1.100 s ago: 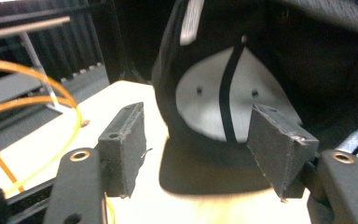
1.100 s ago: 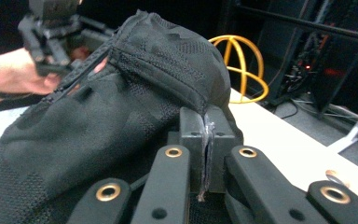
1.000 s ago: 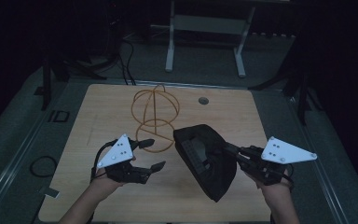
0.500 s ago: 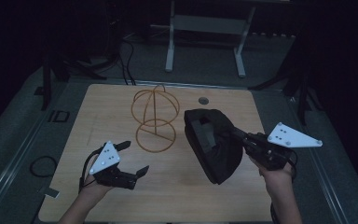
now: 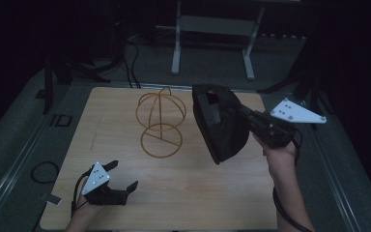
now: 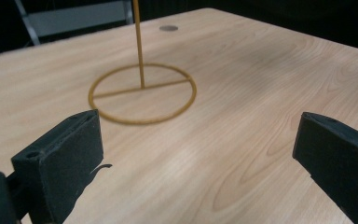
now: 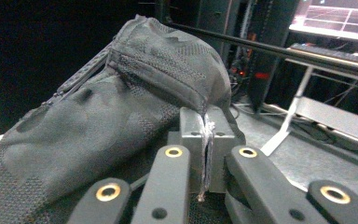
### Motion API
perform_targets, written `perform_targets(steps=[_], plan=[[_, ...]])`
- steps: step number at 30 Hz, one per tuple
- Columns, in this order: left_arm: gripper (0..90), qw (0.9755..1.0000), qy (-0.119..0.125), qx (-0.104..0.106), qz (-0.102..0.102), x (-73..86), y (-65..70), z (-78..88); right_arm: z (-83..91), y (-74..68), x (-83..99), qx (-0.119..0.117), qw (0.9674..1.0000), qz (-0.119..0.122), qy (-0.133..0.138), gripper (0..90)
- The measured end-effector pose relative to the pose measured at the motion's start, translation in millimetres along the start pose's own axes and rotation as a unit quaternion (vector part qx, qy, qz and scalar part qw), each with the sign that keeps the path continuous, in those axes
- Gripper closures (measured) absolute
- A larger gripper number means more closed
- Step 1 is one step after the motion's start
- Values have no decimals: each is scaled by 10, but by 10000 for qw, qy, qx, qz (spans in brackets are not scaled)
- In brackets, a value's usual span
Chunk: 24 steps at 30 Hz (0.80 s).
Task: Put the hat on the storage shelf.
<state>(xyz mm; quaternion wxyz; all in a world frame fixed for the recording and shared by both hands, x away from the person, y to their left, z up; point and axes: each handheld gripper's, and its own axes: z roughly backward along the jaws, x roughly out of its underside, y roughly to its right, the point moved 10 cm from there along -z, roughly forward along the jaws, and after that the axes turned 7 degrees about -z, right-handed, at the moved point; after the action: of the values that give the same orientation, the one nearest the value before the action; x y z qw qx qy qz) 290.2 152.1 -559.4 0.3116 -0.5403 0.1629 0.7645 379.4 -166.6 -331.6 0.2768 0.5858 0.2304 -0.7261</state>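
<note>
Two grippers: right gripper [image 5: 244,116] clamped on a black cap [image 5: 220,123], right of the wire stand [image 5: 160,123]; left gripper [image 5: 124,176], jaws apart, near its base, over the tabletop [image 5: 198,188].

Dim high view; dark surroundings; gripper views brighter, softly blurred.
</note>
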Motion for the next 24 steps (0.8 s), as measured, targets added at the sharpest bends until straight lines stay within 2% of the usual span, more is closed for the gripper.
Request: perform_targets(steps=[5, 10, 14, 18, 24], plan=[[23, 9998, 23, -98, 147, 97, -32, 27, -207, 10, -113, 124, 9999, 72, -73, 887], [23, 9997, 55, -233, 83, 124, -49, 41, -452, -53, -214, 223, 9994, 193, -161, 887], [23, 9997, 46, -253, -11, 137, -34, 48, -656, -145, -273, 267, 9990, 279, -212, 887], [23, 9997, 106, -214, 48, 137, -35, 60, -842, -262, -270, 227, 9987, 320, -313, 886], [24, 9995, 151, -216, 154, 144, -82, 83, -1084, -426, -184, 34, 9977, 360, -570, 886]])
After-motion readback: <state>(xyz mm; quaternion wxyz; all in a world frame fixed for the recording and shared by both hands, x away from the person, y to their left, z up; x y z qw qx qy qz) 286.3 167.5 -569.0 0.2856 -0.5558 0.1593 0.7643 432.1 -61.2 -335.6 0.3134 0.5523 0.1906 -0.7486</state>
